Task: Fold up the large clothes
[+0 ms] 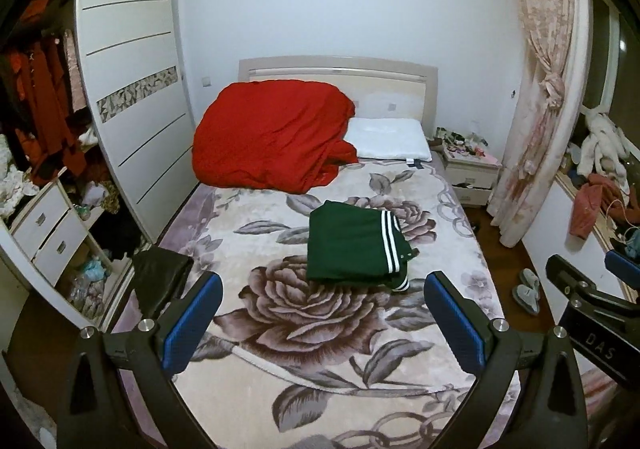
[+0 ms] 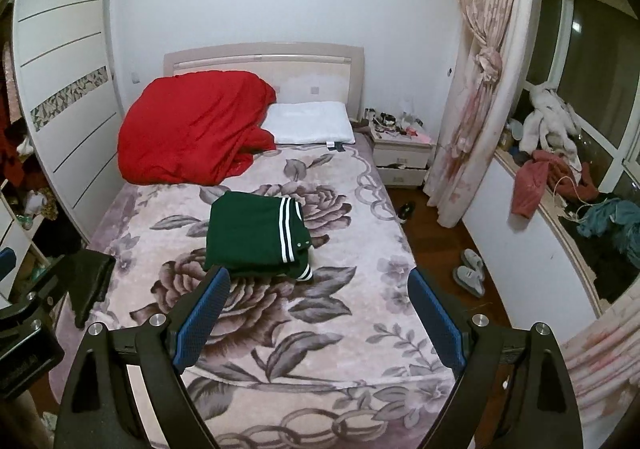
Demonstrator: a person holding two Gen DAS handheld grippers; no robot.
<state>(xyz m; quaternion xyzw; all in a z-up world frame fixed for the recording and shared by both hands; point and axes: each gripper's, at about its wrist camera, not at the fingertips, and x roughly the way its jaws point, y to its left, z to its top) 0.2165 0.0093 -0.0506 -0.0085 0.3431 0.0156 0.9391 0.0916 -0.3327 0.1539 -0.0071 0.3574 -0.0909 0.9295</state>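
folded green garment [image 1: 354,245] lies on bed [image 1: 440,361], beyond both empty, spread tools.

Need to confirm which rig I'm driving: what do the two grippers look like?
Both match: the left gripper and right gripper have black, wedge-shaped arms with triangular cut-outs, silver round bolts at the joints, and flat blue textured pads on the fingers. White "DAS" lettering marks the right gripper's black body. No cables or sleeves show.
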